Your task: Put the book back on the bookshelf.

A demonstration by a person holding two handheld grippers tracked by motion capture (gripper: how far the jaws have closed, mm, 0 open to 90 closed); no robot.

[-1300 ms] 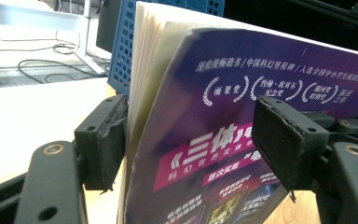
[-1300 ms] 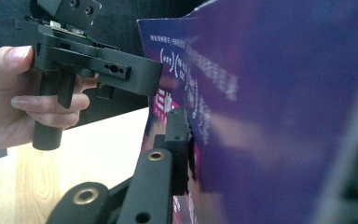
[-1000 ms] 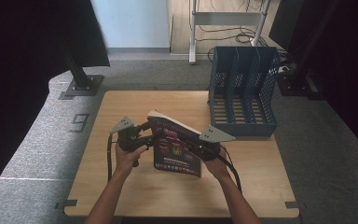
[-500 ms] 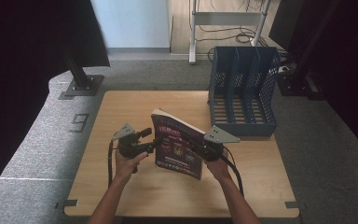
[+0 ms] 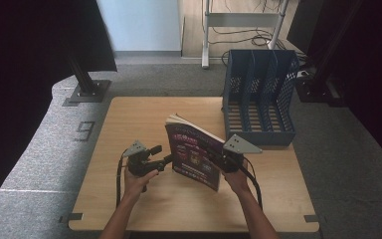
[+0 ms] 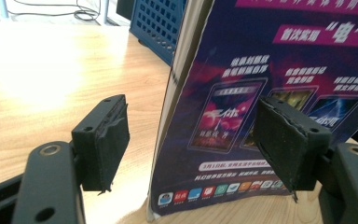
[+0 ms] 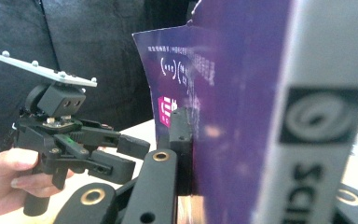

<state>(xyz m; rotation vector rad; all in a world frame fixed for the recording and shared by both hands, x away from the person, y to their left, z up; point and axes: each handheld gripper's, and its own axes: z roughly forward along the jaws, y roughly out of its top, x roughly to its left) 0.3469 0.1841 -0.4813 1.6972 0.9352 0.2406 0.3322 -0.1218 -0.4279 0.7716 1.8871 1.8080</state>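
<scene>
A thick purple book [image 5: 194, 154] stands upright on the wooden table [image 5: 129, 114], tilted a little, its page edge up. My right gripper [image 5: 213, 153] is shut on its right side; in the right gripper view the book [image 7: 242, 93] sits clamped between the jaws of that gripper [image 7: 261, 186]. My left gripper [image 5: 166, 160] is open at the book's lower left edge. In the left gripper view that edge [image 6: 186, 93] stands between the two pads [image 6: 109, 135], and neither pad presses on it.
A blue slotted file rack [image 5: 261, 99] stands at the table's back right, close behind the book. A metal stand base [image 5: 87, 92] sits on the grey carpet beyond the table's left. The left half of the table is bare wood.
The book has swung from a slant to nearly upright. My left gripper has dropped lower and now sits at the book's bottom left edge. The right gripper keeps its hold.
</scene>
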